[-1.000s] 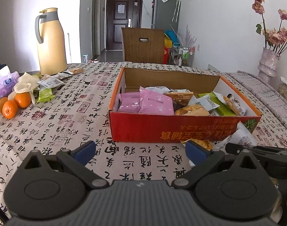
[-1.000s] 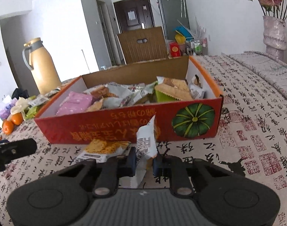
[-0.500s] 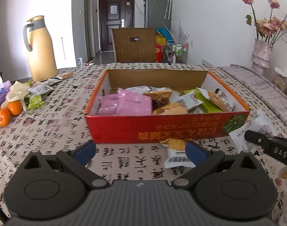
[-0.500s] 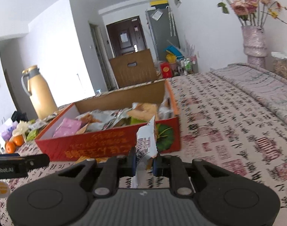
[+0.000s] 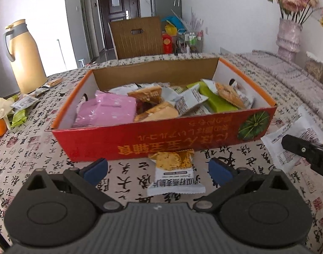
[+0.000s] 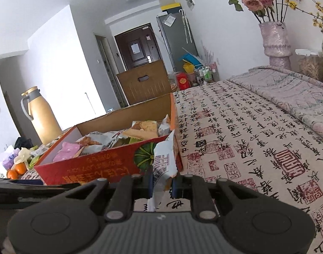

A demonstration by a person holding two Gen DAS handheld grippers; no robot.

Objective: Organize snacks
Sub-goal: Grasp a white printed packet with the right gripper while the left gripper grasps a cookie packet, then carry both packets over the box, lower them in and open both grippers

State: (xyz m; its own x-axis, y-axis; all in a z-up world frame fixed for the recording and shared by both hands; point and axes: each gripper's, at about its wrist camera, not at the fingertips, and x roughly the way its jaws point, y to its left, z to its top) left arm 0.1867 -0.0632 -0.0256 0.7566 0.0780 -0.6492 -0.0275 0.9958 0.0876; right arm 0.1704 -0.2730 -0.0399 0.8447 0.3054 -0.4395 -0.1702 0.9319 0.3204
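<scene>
Left hand-held gripper [image 5: 158, 170]: jaws wide, empty, with a cracker packet [image 5: 175, 172] lying flat on the counter [image 5: 30, 148] between the fingers, just ahead. Right hand-held gripper [image 6: 162, 183]: jaws narrow, pinching a white packet [image 6: 164, 160] upright by its lower edge. Beyond both stands the red box [image 5: 161, 141], nearly full of snacks. Judged step: carry the held packet over the near wall and release it inside. To do it well, lift clear of the rim, aim for a gap among the packets, and open only once above the contents. A thermos [image 5: 24, 57] stands far left.
</scene>
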